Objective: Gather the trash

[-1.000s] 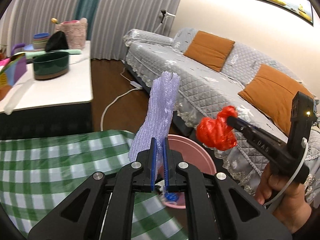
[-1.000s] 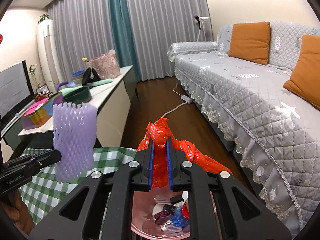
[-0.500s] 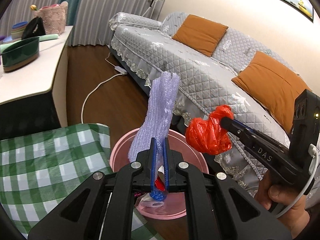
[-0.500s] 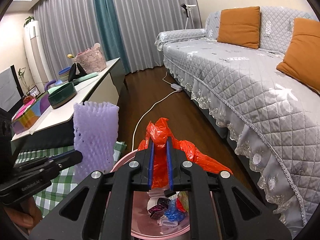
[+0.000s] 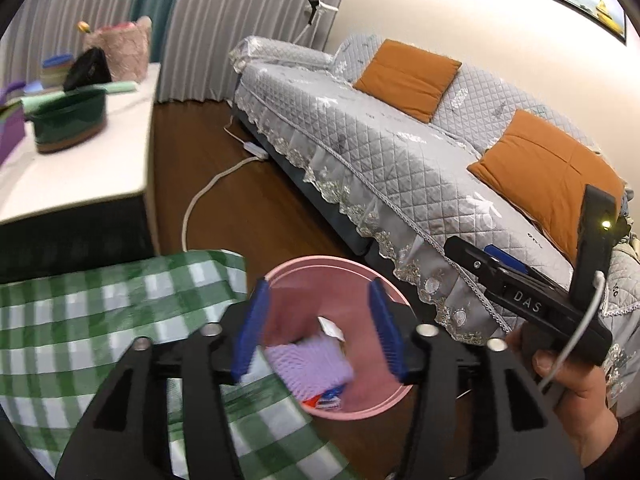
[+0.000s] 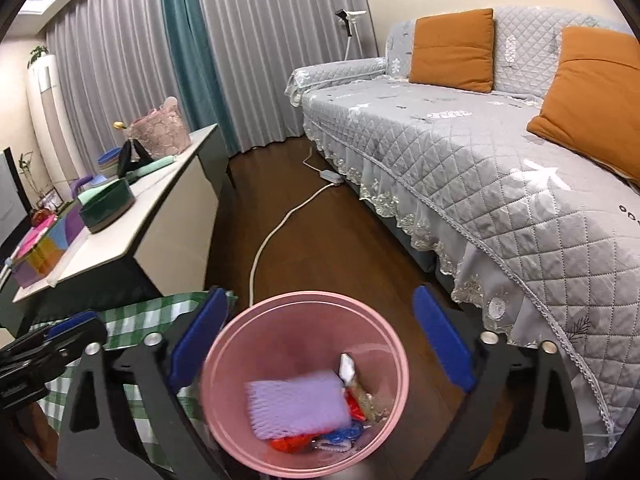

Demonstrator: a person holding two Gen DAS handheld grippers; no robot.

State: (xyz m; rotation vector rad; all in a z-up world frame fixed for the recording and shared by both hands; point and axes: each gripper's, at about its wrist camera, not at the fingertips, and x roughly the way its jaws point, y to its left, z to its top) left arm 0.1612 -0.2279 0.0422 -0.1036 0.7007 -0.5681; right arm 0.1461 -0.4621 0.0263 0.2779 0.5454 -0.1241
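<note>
A pink trash bin (image 5: 376,288) (image 6: 384,332) stands on the floor beside the green checked tablecloth (image 5: 100,320). A purple foam net (image 5: 308,364) (image 6: 296,406) lies inside it on top of a red plastic bag (image 6: 288,444) and other scraps. My left gripper (image 5: 320,328) is open and empty above the bin. My right gripper (image 6: 320,340) is open and empty above the bin too. The right gripper also shows in the left wrist view (image 5: 472,256), to the right of the bin.
A grey quilted sofa (image 6: 500,168) with orange cushions (image 6: 452,50) runs along the right. A white sideboard (image 6: 132,216) with a green bowl (image 6: 106,208) and baskets stands at left. A white cable (image 6: 276,232) lies on the wooden floor.
Both grippers have opened. The purple foam net has dropped from the left gripper and the red bag from the right gripper into the pink bin.
</note>
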